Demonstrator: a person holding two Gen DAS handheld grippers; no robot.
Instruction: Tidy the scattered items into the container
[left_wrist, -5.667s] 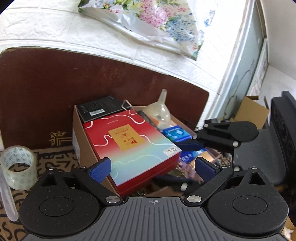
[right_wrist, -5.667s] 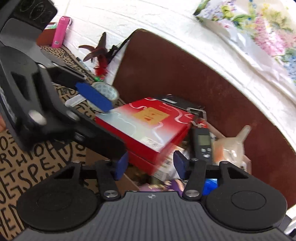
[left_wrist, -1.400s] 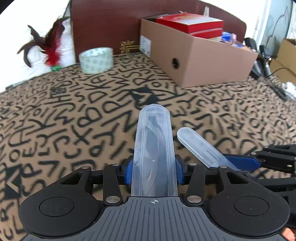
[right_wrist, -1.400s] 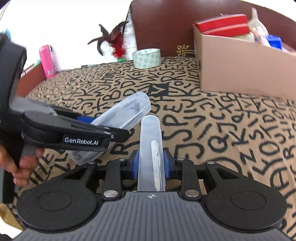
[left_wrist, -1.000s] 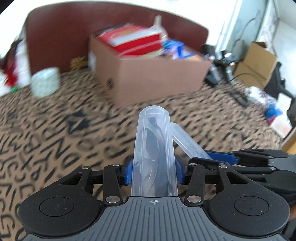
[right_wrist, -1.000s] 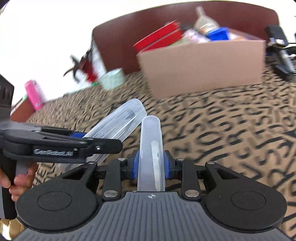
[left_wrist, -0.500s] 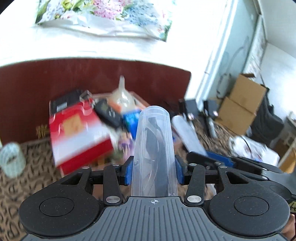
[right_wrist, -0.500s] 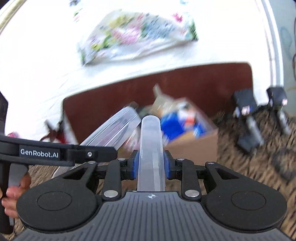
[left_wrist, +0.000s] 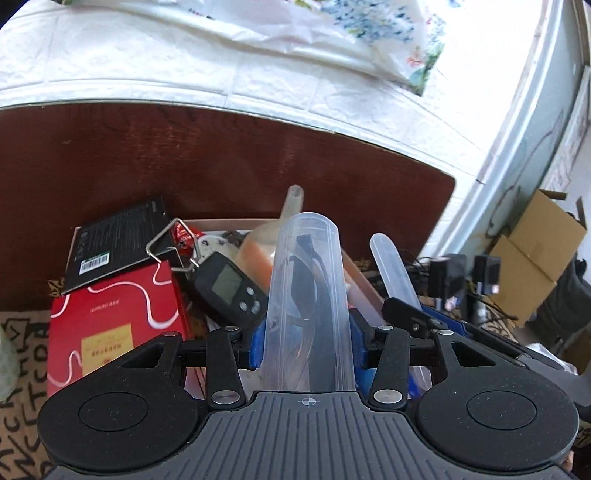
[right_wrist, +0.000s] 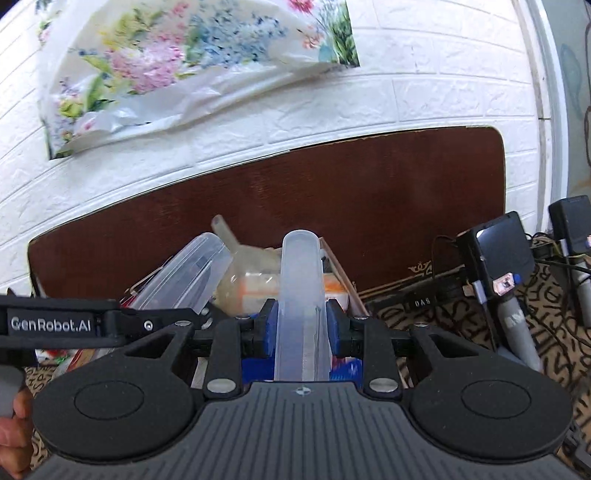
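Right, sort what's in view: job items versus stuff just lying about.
Job:
- wide clear case, in the left hand-held gripper
- narrow clear case, in the right hand-held gripper
- cardboard box

Lying about:
- chargers and cables
- floral bag
- brown carton

Red box (left_wrist: 114, 325) with white squiggles, black booklet (left_wrist: 118, 236), floral bag (right_wrist: 192, 59), letter-patterned cloth (right_wrist: 554, 332)

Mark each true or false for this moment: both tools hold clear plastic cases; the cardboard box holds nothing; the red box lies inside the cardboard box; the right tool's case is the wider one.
1. Both tools hold clear cases. True: left tool grips the wide clear case, right tool the narrow clear case.
2. The cardboard box holds nothing. False: it is full.
3. The red box lies in it. True.
4. The right case is wider. False: narrower.
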